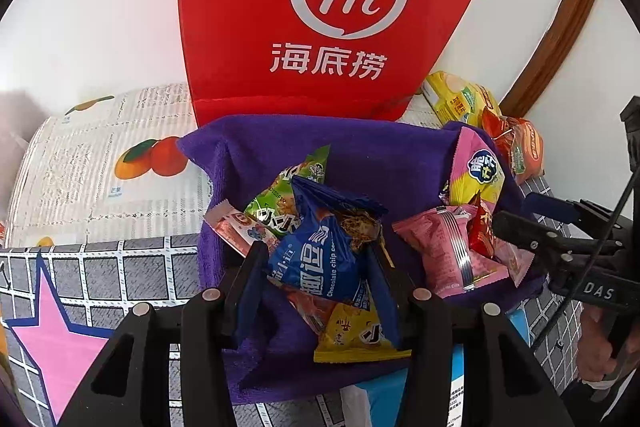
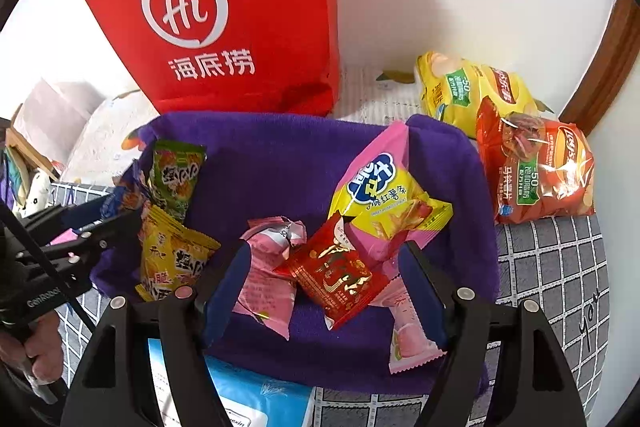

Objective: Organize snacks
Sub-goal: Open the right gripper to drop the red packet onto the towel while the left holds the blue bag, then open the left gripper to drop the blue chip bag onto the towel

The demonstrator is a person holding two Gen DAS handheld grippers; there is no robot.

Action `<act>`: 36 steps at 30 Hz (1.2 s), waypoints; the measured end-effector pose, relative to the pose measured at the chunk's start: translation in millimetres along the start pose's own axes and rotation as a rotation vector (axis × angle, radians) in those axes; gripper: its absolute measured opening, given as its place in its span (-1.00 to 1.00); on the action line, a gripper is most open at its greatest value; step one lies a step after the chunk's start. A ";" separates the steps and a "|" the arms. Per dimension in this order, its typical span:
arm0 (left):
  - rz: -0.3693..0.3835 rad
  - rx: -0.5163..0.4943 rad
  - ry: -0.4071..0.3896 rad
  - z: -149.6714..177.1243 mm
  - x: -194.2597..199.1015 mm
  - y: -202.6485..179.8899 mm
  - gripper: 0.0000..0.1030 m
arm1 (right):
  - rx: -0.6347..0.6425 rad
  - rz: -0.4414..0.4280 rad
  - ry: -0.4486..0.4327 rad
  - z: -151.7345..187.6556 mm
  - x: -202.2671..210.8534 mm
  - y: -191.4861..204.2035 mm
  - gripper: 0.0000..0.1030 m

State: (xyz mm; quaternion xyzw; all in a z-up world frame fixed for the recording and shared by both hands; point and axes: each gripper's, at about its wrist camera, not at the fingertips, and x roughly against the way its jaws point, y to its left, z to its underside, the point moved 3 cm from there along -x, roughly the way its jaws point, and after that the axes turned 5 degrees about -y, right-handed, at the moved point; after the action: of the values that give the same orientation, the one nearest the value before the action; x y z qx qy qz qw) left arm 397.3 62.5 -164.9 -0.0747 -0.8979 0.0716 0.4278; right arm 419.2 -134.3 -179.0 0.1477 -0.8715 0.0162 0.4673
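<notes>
Item one: my left gripper (image 1: 318, 259), fingers clamped on a blue cookie packet (image 1: 320, 251) held above the purple cloth-lined bin (image 1: 280, 147). Item two: my right gripper (image 2: 320, 267), fingers apart and pressing on nothing, with a small red packet (image 2: 340, 275) lying loose between them on the bin's floor. Item three, bin contents on the left side: a green packet (image 2: 176, 175) and a yellow packet (image 2: 176, 259), stacked near the left gripper. Item four, right side: a pink-and-yellow sweet potato snack bag (image 2: 384, 195) leaning against the bin wall, and pink wrapped packets (image 2: 268, 283) under and beside the red one. Item five, outside the bin on the grid-patterned surface (image 2: 560, 275): a yellow chip bag (image 2: 468, 95) and an orange-red chip bag (image 2: 536, 171), overlapping. Item six: a red paper bag (image 2: 224, 19) standing upright just behind the bin, against the white wall.
</notes>
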 end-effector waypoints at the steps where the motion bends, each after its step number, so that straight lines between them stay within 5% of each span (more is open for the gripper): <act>1: 0.001 0.000 0.002 0.2 -0.4 -0.3 -0.08 | -0.001 -0.002 -0.004 -0.8 1.2 0.5 0.46; 19: 0.030 0.002 0.014 2.1 -4.5 -4.6 -0.03 | -0.041 -0.023 -0.038 -7.6 11.4 -1.9 0.46; 27: 0.093 0.012 0.003 0.6 -1.7 -11.6 0.37 | -0.035 -0.026 -0.041 -8.8 12.9 -2.0 0.46; 36: 0.128 -0.010 -0.029 -2.1 13.0 -24.6 0.45 | -0.056 -0.031 -0.060 -11.1 22.2 -4.1 0.47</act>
State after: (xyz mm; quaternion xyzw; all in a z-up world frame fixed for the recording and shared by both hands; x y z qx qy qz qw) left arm 389.1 41.1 -149.1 -0.1332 -0.8977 0.0952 0.4091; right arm 417.8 -141.7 -155.0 0.1483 -0.8830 -0.0198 0.4449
